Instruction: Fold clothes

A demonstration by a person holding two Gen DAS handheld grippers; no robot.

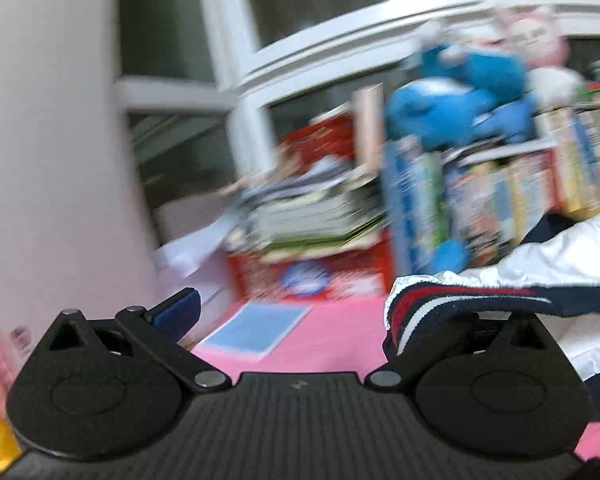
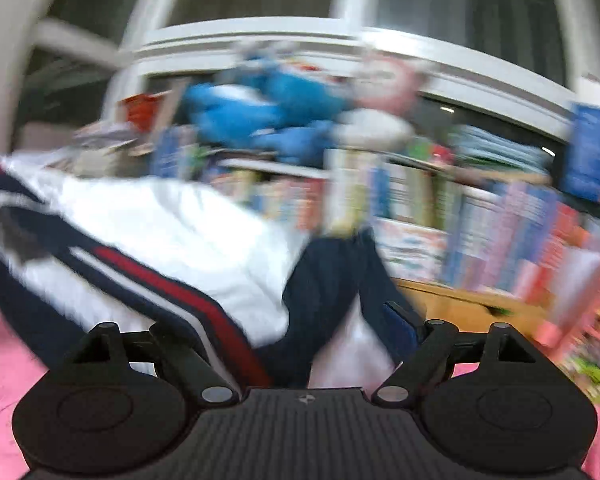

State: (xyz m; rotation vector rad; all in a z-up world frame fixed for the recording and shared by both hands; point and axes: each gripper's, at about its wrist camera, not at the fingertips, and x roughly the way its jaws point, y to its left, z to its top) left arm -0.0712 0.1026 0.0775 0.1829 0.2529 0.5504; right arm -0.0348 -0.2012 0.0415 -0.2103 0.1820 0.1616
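A white jacket [image 1: 540, 256] with navy and red stripes lies on the pink bed cover [image 1: 332, 332]. In the left wrist view its striped hem drapes over the right finger of my left gripper [image 1: 300, 308]. That gripper's jaws stand wide apart, and the blue-padded left finger [image 1: 176, 312] is bare. In the right wrist view the jacket [image 2: 180, 220] fills the left and middle. Its navy part hangs loose between the spread jaws of my right gripper [image 2: 296, 320] and hides the left finger. The right finger's blue pad [image 2: 400, 320] shows beside the cloth. Both views are blurred.
Behind the bed a shelf of books [image 2: 480, 232] carries a blue plush toy [image 1: 460, 100] and a pink one [image 2: 384, 80]. A stack of books [image 1: 312, 216] and a red box stand at the left. A blue-covered booklet [image 1: 256, 328] lies on the cover. White window frames rise behind.
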